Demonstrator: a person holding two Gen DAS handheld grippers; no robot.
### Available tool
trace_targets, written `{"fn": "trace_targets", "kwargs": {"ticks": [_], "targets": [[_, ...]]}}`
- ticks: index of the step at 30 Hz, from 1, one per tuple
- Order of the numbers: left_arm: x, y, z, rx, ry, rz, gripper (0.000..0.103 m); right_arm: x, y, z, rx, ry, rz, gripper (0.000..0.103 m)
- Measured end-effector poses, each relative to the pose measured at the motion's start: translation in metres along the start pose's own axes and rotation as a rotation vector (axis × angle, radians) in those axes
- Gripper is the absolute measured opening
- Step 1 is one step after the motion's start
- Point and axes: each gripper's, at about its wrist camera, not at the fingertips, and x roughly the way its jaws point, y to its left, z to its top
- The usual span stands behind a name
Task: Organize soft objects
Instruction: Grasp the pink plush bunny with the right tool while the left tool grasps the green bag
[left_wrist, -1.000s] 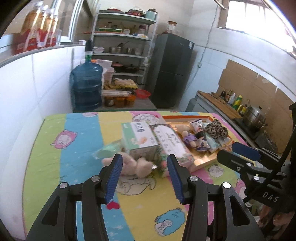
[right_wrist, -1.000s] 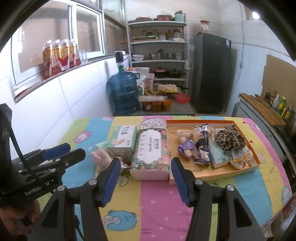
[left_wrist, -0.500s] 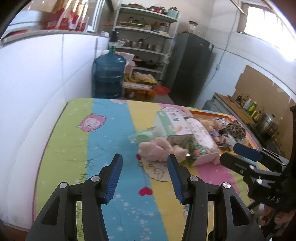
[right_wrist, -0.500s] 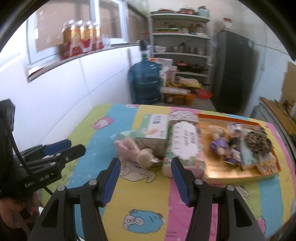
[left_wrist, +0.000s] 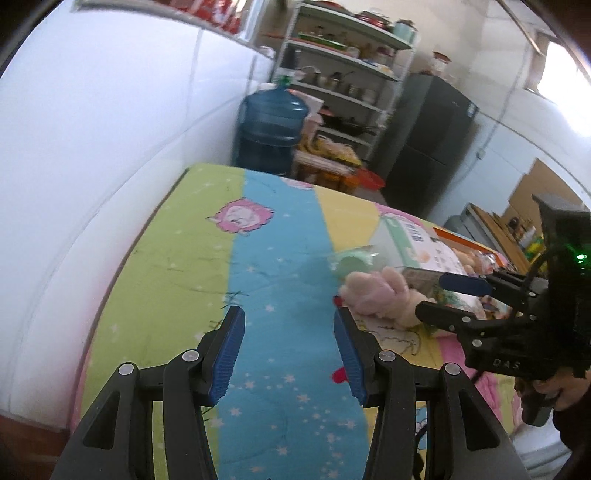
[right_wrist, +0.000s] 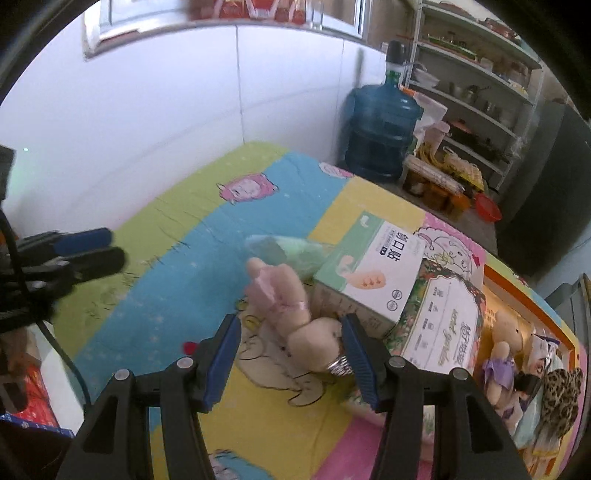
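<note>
A pink plush toy (right_wrist: 284, 306) lies on the striped cartoon cloth (right_wrist: 177, 258), against a green tissue box (right_wrist: 373, 273). My right gripper (right_wrist: 290, 356) is open, its jaws on either side of the plush's near end, apart from it. The plush also shows in the left wrist view (left_wrist: 380, 295). A pale green packet (right_wrist: 291, 251) lies behind the plush. My left gripper (left_wrist: 288, 350) is open and empty over the blue stripe, left of the plush. An orange tray (right_wrist: 532, 295) at right holds a small doll (right_wrist: 502, 350) and a leopard scrunchie (right_wrist: 561, 395).
A flowered tissue pack (right_wrist: 443, 325) lies between the green box and the tray. A white wall (right_wrist: 166, 110) borders the table's left side. A blue water jug (right_wrist: 380, 129), shelves (right_wrist: 476, 74) and a dark fridge (left_wrist: 424, 140) stand beyond the far edge.
Both grippers have swung left. The right gripper has come down close around the pink plush. The left gripper now faces the table's left part.
</note>
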Motion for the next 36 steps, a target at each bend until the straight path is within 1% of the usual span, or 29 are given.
{"fn": "trace_targets", "kwargs": {"ticks": [6,12,17,20,22,25,26,27,29,30,32,36], "targets": [[0.008,0.012,-0.002,-0.074,0.002,0.046,0.052,0.026,-0.001,-0.001,-0.056,0.066,0.011,0.057],[0.011,0.011,-0.002,-0.090,0.003,0.073,0.052,0.050,-0.001,-0.004,-0.098,0.111,-0.012,0.057],[0.017,0.012,-0.005,-0.103,0.017,0.095,0.052,0.061,-0.002,-0.005,-0.096,0.119,-0.027,0.057],[0.021,0.011,-0.007,-0.106,0.028,0.102,0.052,0.058,0.000,-0.007,-0.084,0.099,-0.055,0.042],[0.022,0.009,-0.006,-0.098,0.029,0.098,0.052,0.050,-0.001,-0.009,-0.053,0.073,-0.029,0.040],[0.027,0.004,-0.001,-0.068,0.023,0.044,0.052,0.034,0.000,-0.016,-0.013,0.052,-0.001,0.038],[0.031,0.000,0.003,-0.047,0.021,0.010,0.054,0.028,0.002,-0.019,-0.001,0.048,0.014,0.038],[0.034,-0.002,0.006,-0.033,0.021,-0.014,0.061,0.020,0.005,-0.023,0.012,0.044,0.030,0.038],[0.043,-0.009,0.016,0.009,0.019,-0.080,0.068,0.007,0.011,-0.031,0.028,0.042,0.048,0.038],[0.050,-0.013,0.022,0.037,0.020,-0.125,0.069,0.000,0.014,-0.037,0.035,0.043,0.056,0.038],[0.062,-0.019,0.031,0.084,0.030,-0.170,0.070,-0.012,0.019,-0.047,0.051,0.047,0.066,0.038],[0.092,-0.036,0.046,0.221,0.055,-0.237,0.072,-0.026,0.022,-0.062,0.097,0.052,0.073,0.038]]}}
